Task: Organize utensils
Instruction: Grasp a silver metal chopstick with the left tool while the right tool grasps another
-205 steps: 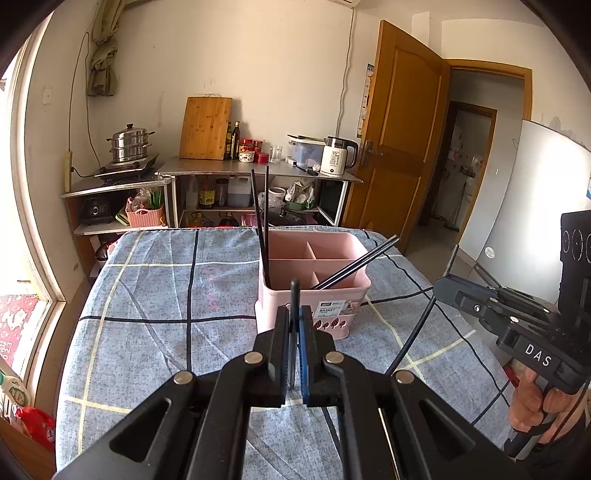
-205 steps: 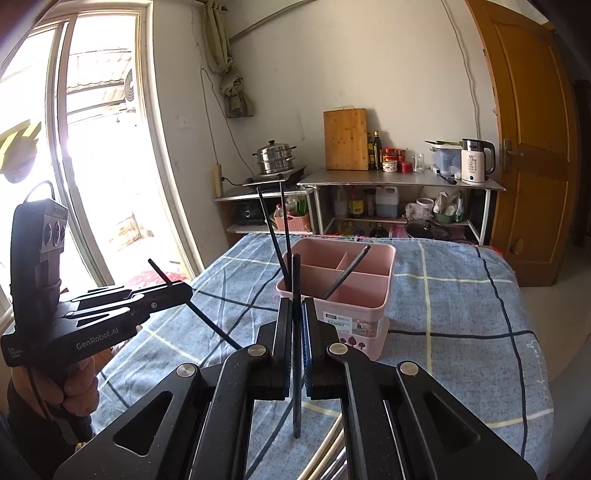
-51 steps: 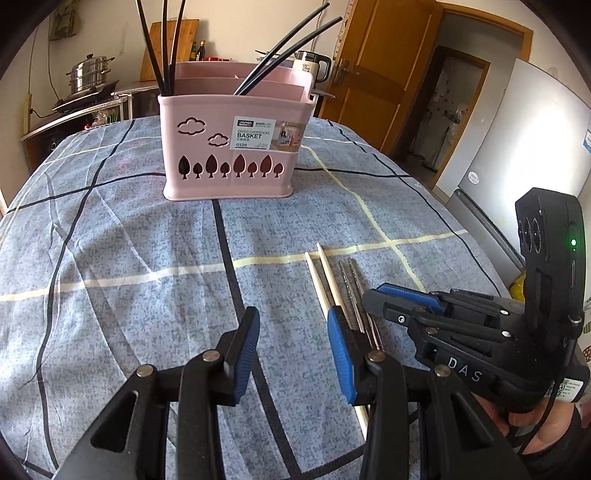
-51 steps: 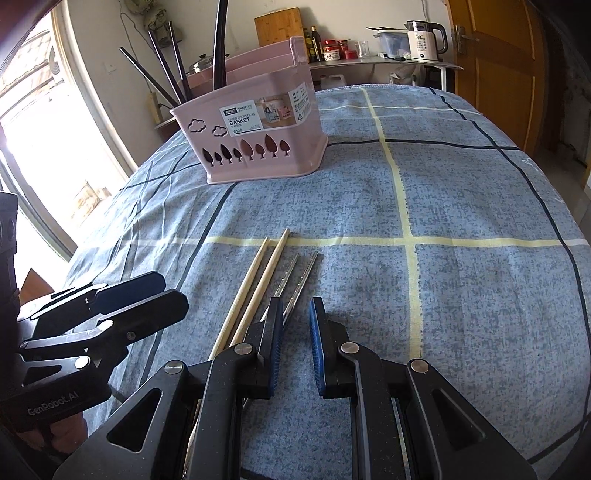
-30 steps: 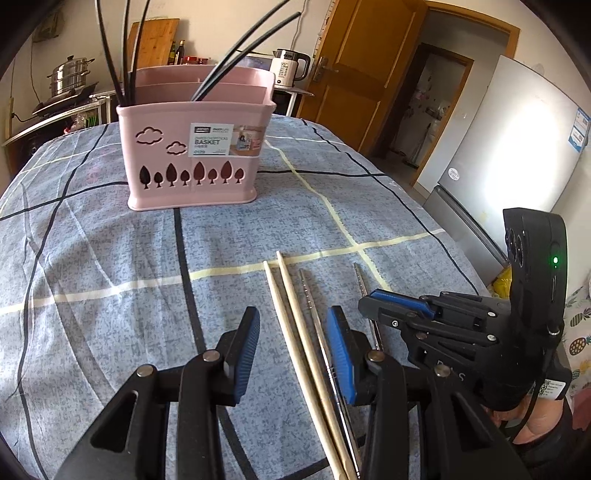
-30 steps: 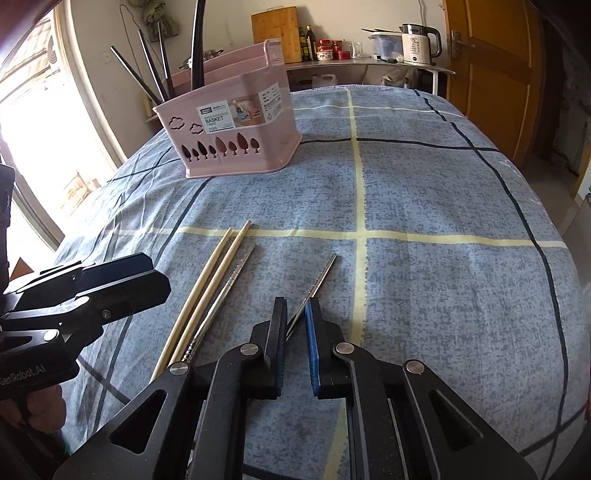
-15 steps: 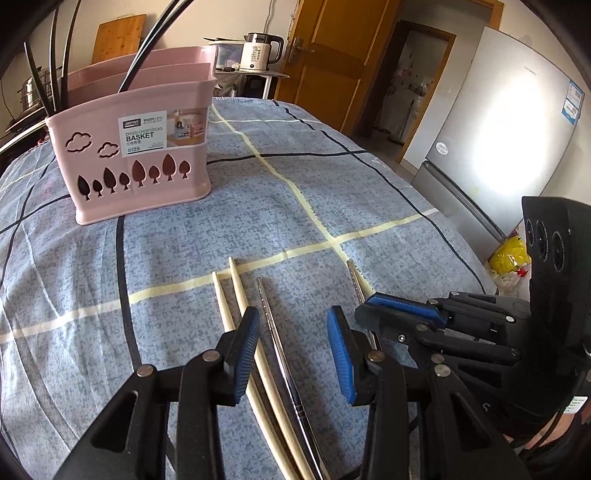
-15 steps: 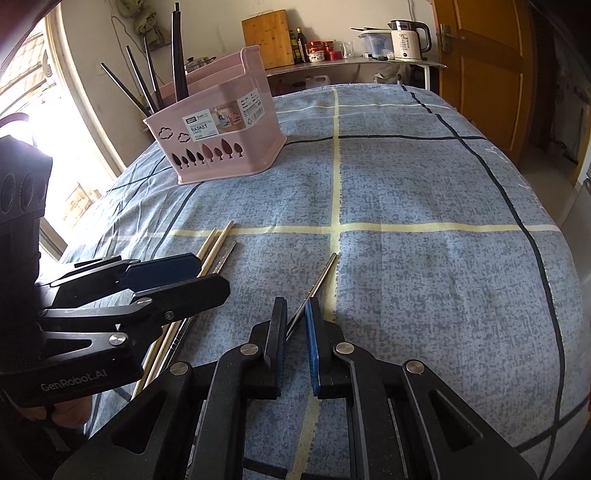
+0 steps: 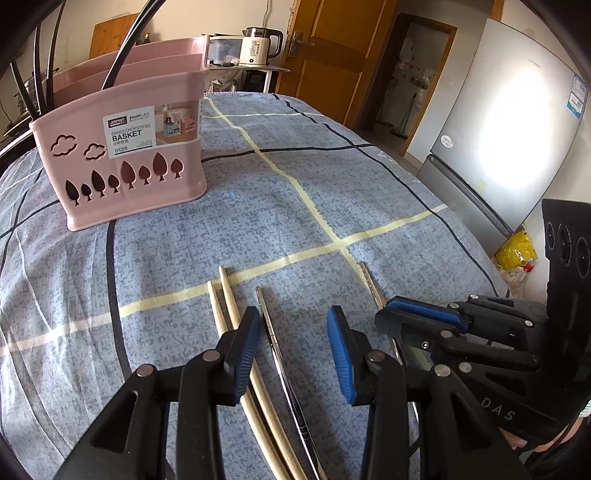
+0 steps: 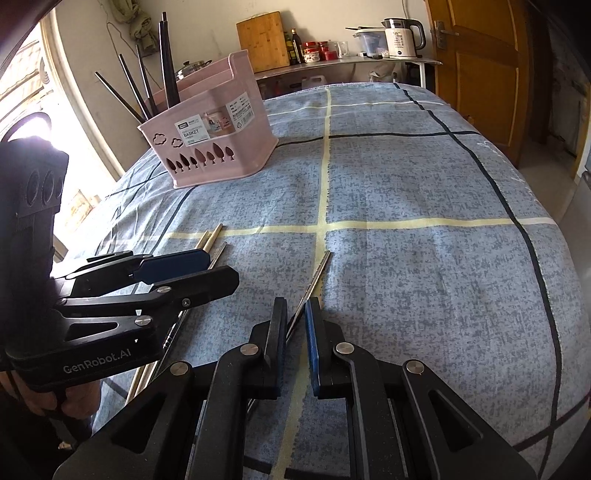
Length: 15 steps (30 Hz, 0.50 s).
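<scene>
A pink divided chopstick basket (image 9: 122,155) (image 10: 218,140) stands on the blue checked cloth and holds several black chopsticks. My left gripper (image 9: 291,332) is open, low over a metal chopstick (image 9: 273,343) that lies between its jaws; two wooden chopsticks (image 9: 227,302) lie just to its left. My right gripper (image 10: 295,325) is nearly shut around a second metal chopstick (image 10: 314,277), which still lies on the cloth. That chopstick also shows in the left wrist view (image 9: 369,280), running under the right gripper (image 9: 417,317).
The cloth-covered table (image 10: 424,258) drops off at the right and near edges. A fridge (image 9: 498,129) and a wooden door (image 9: 332,59) stand to the right. A shelf with a kettle (image 10: 399,33) and a cutting board (image 10: 264,40) is behind the basket.
Both grippers came down from the basket to the loose chopsticks. My right gripper has narrowed around one metal chopstick. My left gripper has shifted right to straddle the other metal chopstick.
</scene>
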Each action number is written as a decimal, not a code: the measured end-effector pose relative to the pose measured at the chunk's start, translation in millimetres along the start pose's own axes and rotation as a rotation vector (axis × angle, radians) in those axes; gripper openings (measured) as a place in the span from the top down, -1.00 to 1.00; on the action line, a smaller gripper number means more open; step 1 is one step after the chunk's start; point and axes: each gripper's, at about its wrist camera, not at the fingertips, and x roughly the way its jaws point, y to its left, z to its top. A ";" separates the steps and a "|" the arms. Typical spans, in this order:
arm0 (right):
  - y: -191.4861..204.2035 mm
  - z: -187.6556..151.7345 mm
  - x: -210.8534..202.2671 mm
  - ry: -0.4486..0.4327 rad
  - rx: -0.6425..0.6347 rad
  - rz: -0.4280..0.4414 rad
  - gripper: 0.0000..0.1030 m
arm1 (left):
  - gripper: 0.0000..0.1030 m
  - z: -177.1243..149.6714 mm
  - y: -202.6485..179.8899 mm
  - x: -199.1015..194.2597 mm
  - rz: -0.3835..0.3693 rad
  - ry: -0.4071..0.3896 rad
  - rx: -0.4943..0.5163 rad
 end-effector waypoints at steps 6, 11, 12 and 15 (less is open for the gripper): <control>-5.0 -0.5 -2.1 0.000 0.001 -0.007 0.80 | 0.50 3.2 -2.0 5.8 0.045 0.002 0.002; -7.3 -0.7 -3.2 0.004 0.005 -0.011 0.80 | 0.77 5.0 0.0 7.9 0.073 0.003 0.000; -7.0 -0.2 -3.0 0.006 0.004 -0.014 0.80 | 0.78 4.8 0.2 7.8 0.073 0.004 -0.001; -5.0 2.4 -2.1 0.013 -0.007 -0.033 0.80 | 0.82 3.6 -1.4 7.1 0.068 0.007 0.004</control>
